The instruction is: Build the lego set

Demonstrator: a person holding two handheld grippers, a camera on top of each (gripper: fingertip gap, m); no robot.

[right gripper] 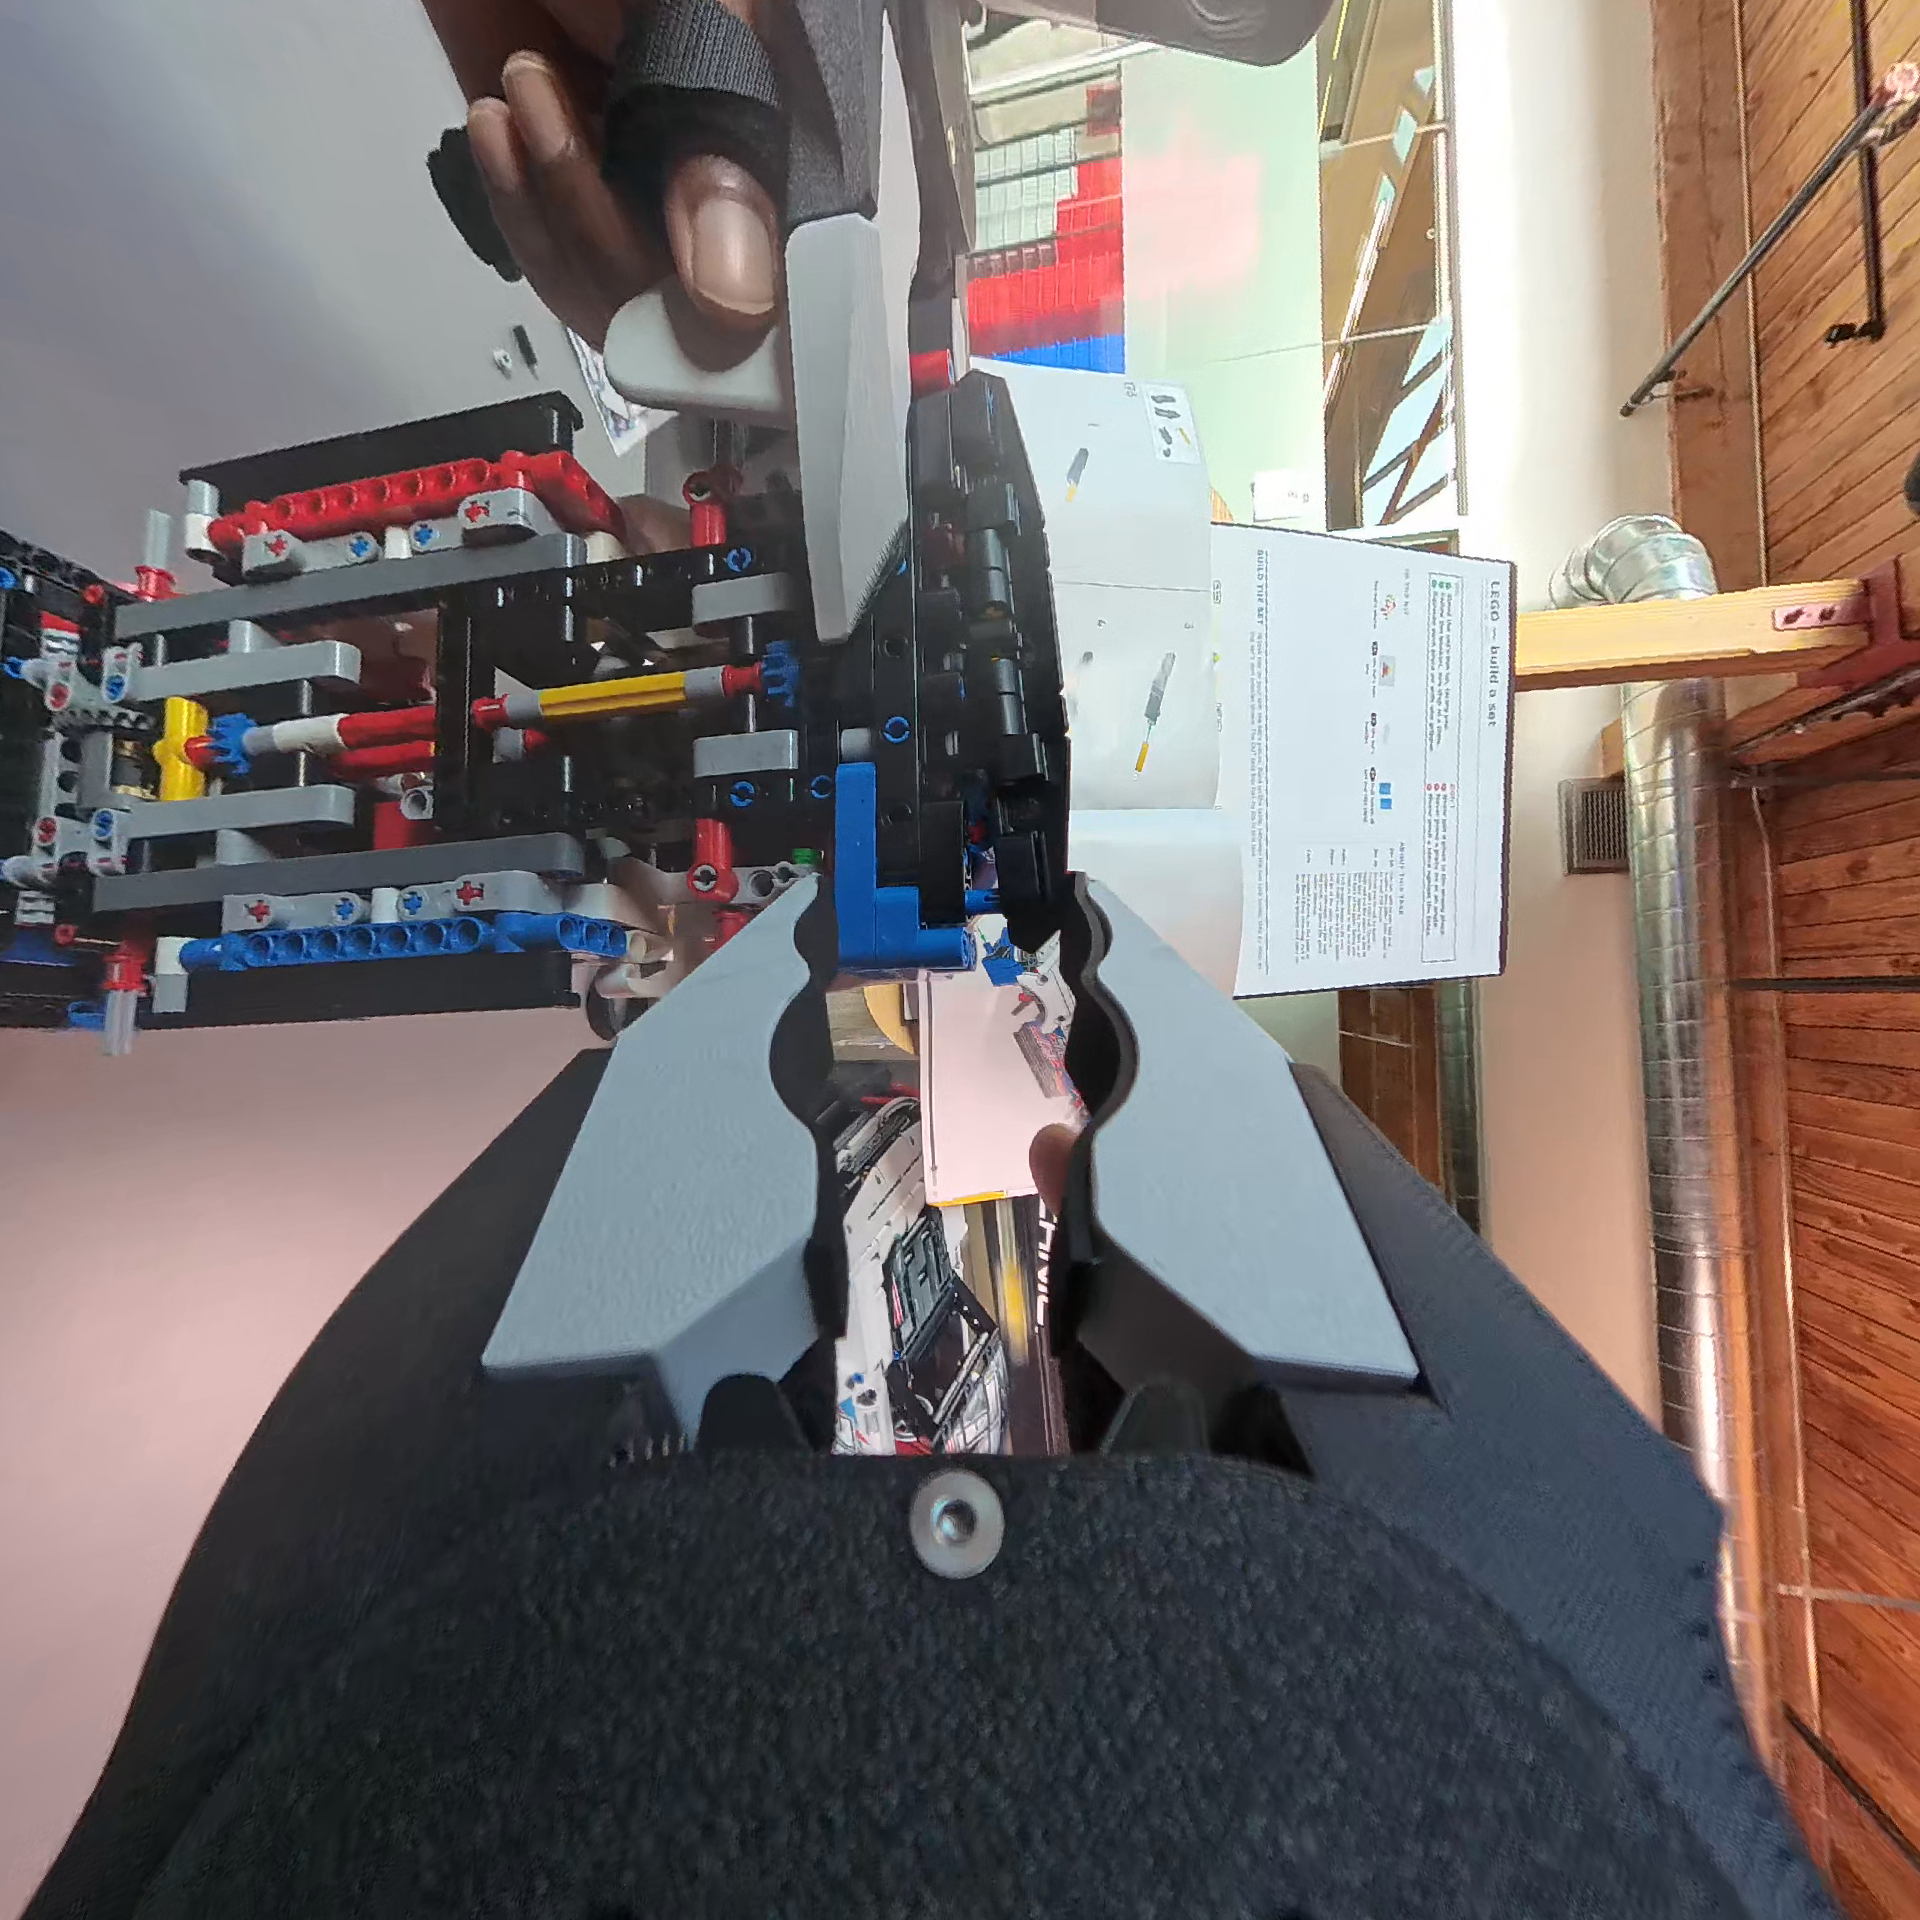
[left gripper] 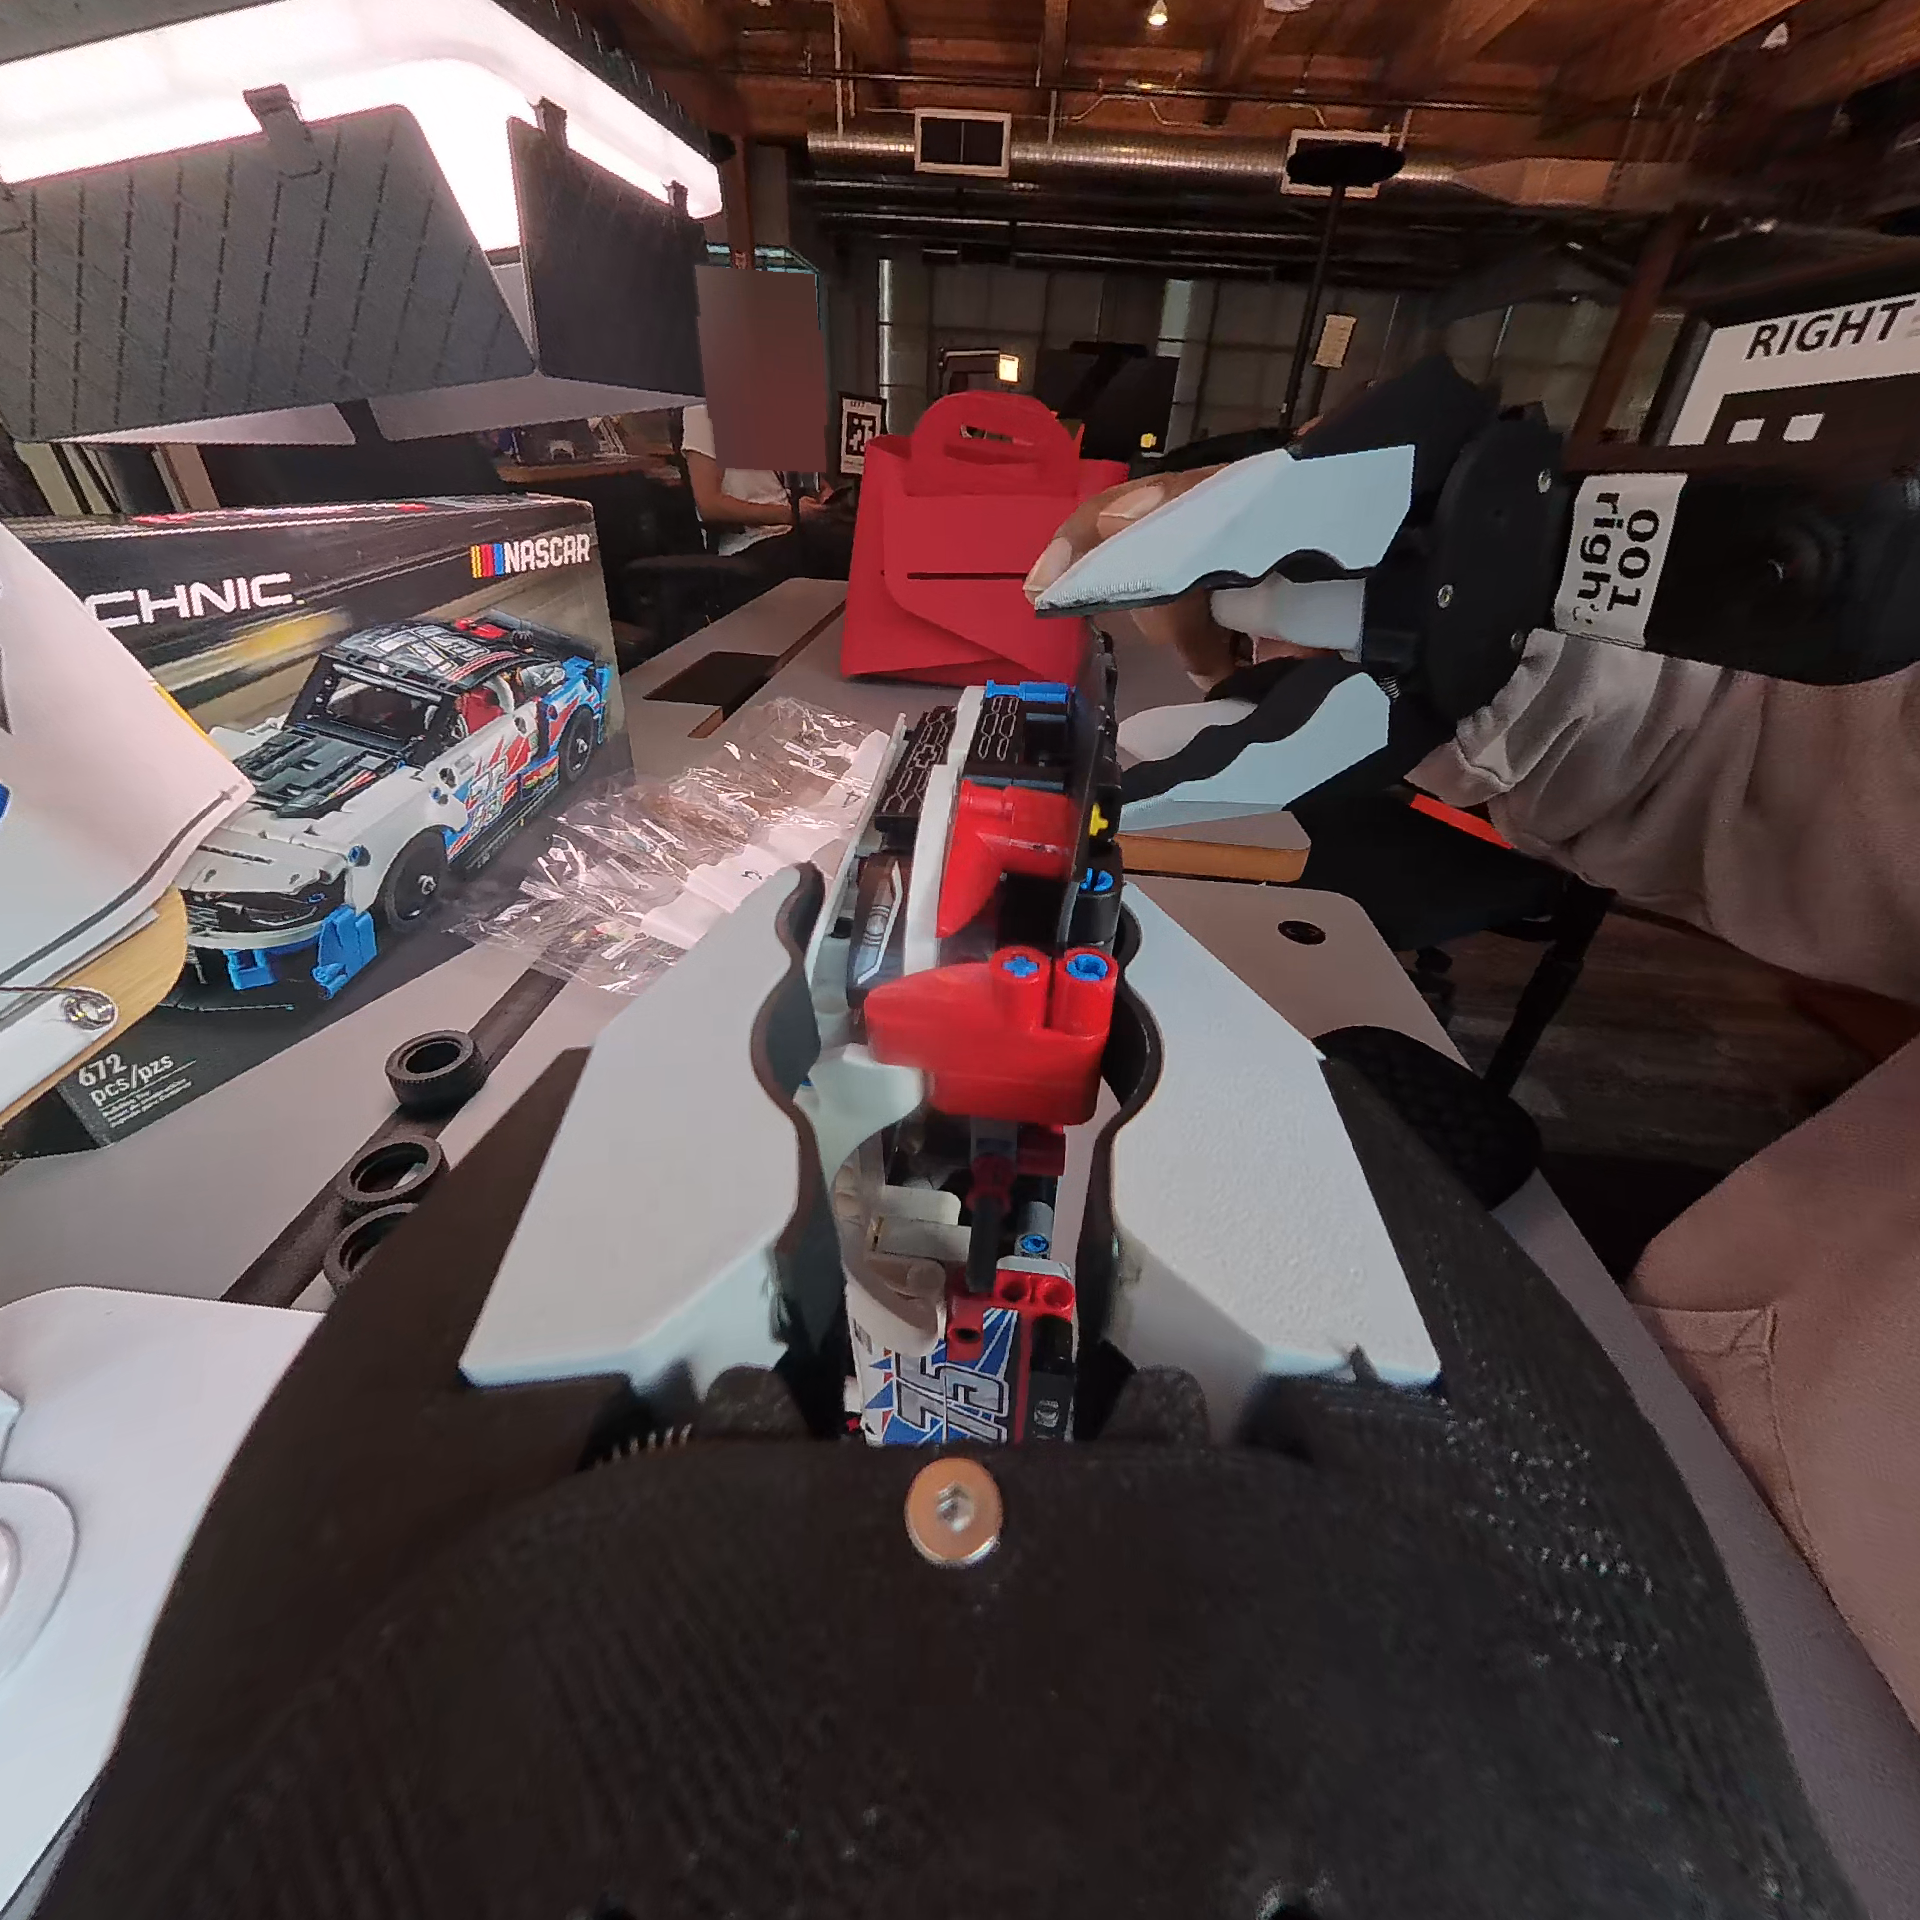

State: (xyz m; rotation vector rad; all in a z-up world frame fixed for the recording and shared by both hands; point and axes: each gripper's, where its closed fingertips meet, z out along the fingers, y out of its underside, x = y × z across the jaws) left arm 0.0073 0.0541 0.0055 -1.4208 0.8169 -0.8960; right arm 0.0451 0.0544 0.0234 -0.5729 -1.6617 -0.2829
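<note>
Partly built red, white, black and blue plastic brick car chassis (left gripper: 997, 935) is held off the grey tabletop (left gripper: 727, 644), turned on its side, gripped lengthwise between the white fingers of the left gripper (left gripper: 961, 1049), which is clenched on it. Right wrist view shows its underside: grey and black beams, red and blue pins, a yellow axle (right gripper: 613, 694) running down the middle.

Right gripper (right gripper: 945, 935) is parted; its fingertips straddle the black and blue end of the chassis, touching or just beside it. Cannot tell whether it bears on the bricks.

Progress, judged: frame, drivetrain and some red and white body panels are on. Compared with the car on the printed cardboard set box (left gripper: 343, 707), the wheels and much of the body look missing. 3 black rubber tyres (left gripper: 436, 1065) lie loose on the table beside the box, and clear plastic bags (left gripper: 686, 831) lie between the box and the chassis. An instruction booklet (right gripper: 1132, 623) is open behind the chassis.

Estimate: middle of build, substantial work left.
</note>
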